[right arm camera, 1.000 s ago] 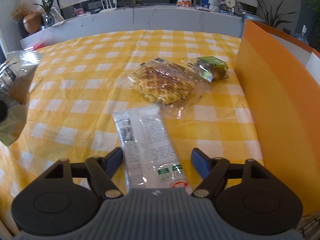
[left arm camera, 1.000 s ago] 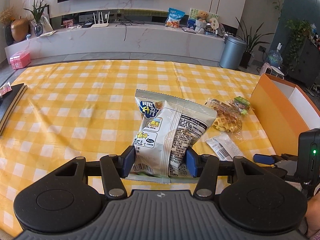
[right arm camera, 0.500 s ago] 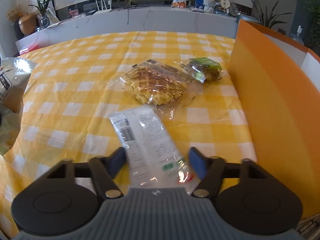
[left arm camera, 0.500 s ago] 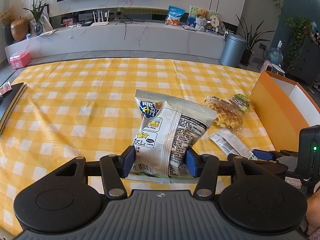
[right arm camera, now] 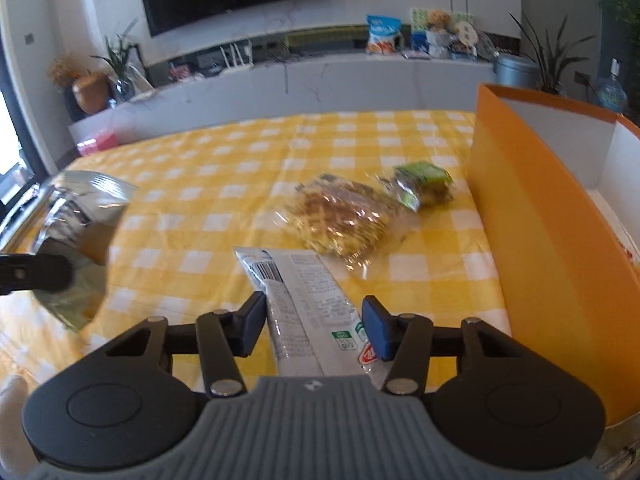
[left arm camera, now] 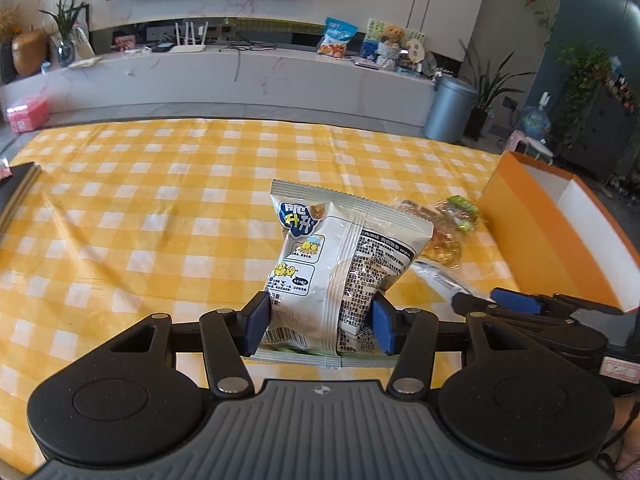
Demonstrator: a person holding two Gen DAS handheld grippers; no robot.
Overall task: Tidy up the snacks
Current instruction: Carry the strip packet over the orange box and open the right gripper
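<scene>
The left gripper [left arm camera: 320, 322] has its blue pads clamped on the lower part of a white snack bag [left arm camera: 340, 268], one pad on each side, and the bag stands upright between them, clear above the yellow checked tablecloth [left arm camera: 160, 220]. Over on the right, the right gripper [right arm camera: 314, 322] has just been closing its jaws on a long white packet [right arm camera: 308, 304]; the packet lies lengthwise between the pads, the pads are against its two edges, and its far end with the barcode sticks out ahead, raised off the cloth. From the left camera that same gripper [left arm camera: 516, 300] shows low on the right, just beside the left one.

Ahead of the packet a clear-wrapped waffle [right arm camera: 340, 220] lies flat on the cloth, and just past it, nearer the box, sits a small green-labelled snack [right arm camera: 424, 186], also in clear wrap. Both look soft with motion blur in the right view. The orange box [right arm camera: 532, 220] stands open at the right edge of the table, white inside, its near wall just beside the green snack. In the right camera the white bag [right arm camera: 80, 216] shows at far left, shiny and blurred.

At the far end of the room a grey bin [left arm camera: 450, 108] stands by the long white bench [left arm camera: 240, 76].
</scene>
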